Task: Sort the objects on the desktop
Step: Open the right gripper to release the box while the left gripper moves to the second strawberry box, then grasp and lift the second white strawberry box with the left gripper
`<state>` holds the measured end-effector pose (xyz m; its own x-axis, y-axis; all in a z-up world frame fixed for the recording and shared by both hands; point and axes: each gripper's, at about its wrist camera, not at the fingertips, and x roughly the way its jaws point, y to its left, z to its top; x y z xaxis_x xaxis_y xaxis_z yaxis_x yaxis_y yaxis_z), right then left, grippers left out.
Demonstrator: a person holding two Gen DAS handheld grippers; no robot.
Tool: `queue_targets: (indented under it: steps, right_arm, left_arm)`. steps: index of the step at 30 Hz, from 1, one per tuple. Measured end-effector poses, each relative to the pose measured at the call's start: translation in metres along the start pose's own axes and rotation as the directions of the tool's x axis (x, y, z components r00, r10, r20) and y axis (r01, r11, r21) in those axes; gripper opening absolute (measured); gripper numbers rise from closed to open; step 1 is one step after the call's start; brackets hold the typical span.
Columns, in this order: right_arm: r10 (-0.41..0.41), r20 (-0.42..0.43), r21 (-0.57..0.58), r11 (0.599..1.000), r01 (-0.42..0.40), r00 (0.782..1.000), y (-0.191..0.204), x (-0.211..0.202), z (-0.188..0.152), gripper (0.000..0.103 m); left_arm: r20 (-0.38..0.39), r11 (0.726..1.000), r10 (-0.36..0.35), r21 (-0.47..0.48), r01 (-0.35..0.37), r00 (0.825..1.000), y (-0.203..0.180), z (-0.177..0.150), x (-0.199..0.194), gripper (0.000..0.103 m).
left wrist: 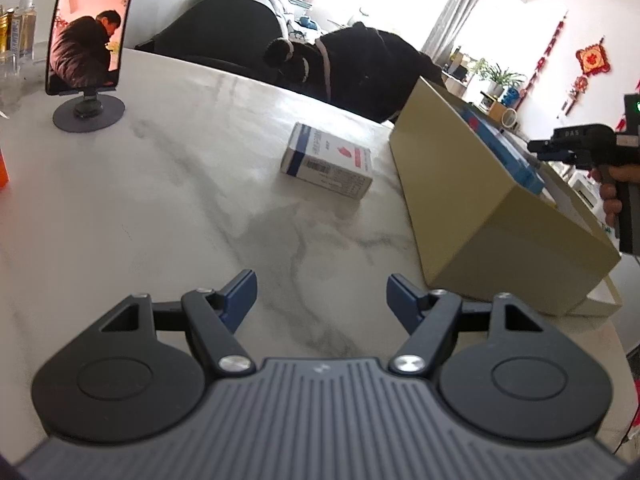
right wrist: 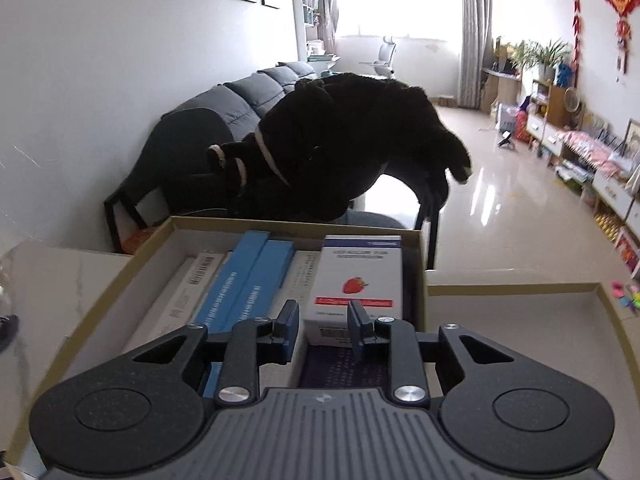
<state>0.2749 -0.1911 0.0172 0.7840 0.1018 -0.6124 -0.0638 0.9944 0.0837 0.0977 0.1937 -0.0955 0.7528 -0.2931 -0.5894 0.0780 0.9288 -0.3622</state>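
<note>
Sorting in hand: left tool wide open, empty, low over the desk, loose medicine box ahead and slightly right; right tool part-open, gripping nothing visible, above strawberry box inside the carton; square the approach, close gently.

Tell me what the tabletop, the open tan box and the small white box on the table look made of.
Tabletop: marble or marble-look stone, polished; grey veins, soft reflections.
Tan box: matte cardboard, probably; flat thin walls, white lining.
Small white box: printed paperboard carton; crisp folded edges, barcode.
</note>
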Motion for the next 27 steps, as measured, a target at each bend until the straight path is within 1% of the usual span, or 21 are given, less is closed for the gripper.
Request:
queue_targets:
  steps: [4, 5, 7, 10, 12, 13, 15, 16, 18, 21, 27]
  right_arm:
    - [0.025, 0.008, -0.005, 1.0, -0.025, 1.0, 0.001, -0.008, 0.0, 0.031]
    - [0.037, 0.008, -0.001, 0.999, -0.037, 0.999, 0.0, -0.012, -0.002, 0.031]
    - [0.059, 0.008, 0.007, 0.998, -0.059, 0.998, -0.001, -0.018, -0.005, 0.033]
    - [0.086, 0.015, 0.023, 0.996, -0.086, 0.996, -0.004, -0.03, -0.014, 0.04]
    - [0.107, 0.017, 0.038, 0.993, -0.107, 0.994, -0.007, -0.038, -0.02, 0.049]
    - [0.118, 0.016, 0.047, 0.992, -0.119, 0.993, -0.008, -0.042, -0.024, 0.051]
    - [0.137, 0.016, 0.061, 0.989, -0.138, 0.99, -0.01, -0.051, -0.032, 0.059]
    - [0.143, 0.018, 0.066, 0.987, -0.144, 0.99, -0.01, -0.055, -0.035, 0.061]
    - [0.153, 0.023, 0.066, 0.986, -0.154, 0.988, -0.009, -0.061, -0.041, 0.068]
    - [0.174, 0.032, 0.059, 0.983, -0.176, 0.984, -0.002, -0.07, -0.045, 0.072]
    - [0.209, 0.041, 0.025, 0.977, -0.21, 0.977, 0.012, -0.081, -0.048, 0.074]
  left_arm:
    - [0.012, 0.999, 0.033, -0.01, -0.032, 0.999, 0.003, 0.01, 0.008, 0.081]
    - [0.012, 0.999, 0.036, -0.009, -0.036, 0.999, 0.003, 0.012, 0.012, 0.085]
    - [0.015, 0.999, 0.048, 0.014, -0.048, 0.999, 0.002, 0.019, 0.023, 0.088]
    - [0.022, 0.996, 0.061, 0.056, -0.062, 0.998, -0.002, 0.029, 0.04, 0.099]
    - [0.027, 0.996, 0.05, 0.078, -0.052, 0.998, -0.004, 0.035, 0.05, 0.102]
    - [0.03, 0.995, 0.045, 0.089, -0.047, 0.999, -0.005, 0.038, 0.056, 0.103]
    - [0.035, 0.993, 0.034, 0.111, -0.037, 0.999, -0.007, 0.044, 0.066, 0.103]
    - [0.038, 0.992, 0.028, 0.122, -0.032, 0.999, -0.008, 0.046, 0.071, 0.103]
    - [0.043, 0.989, 0.017, 0.143, -0.023, 0.999, -0.01, 0.052, 0.081, 0.103]
    - [0.048, 0.985, 0.004, 0.172, -0.012, 0.999, -0.013, 0.059, 0.095, 0.103]
    - [0.047, 0.981, 0.017, 0.193, -0.025, 0.999, -0.022, 0.063, 0.108, 0.103]
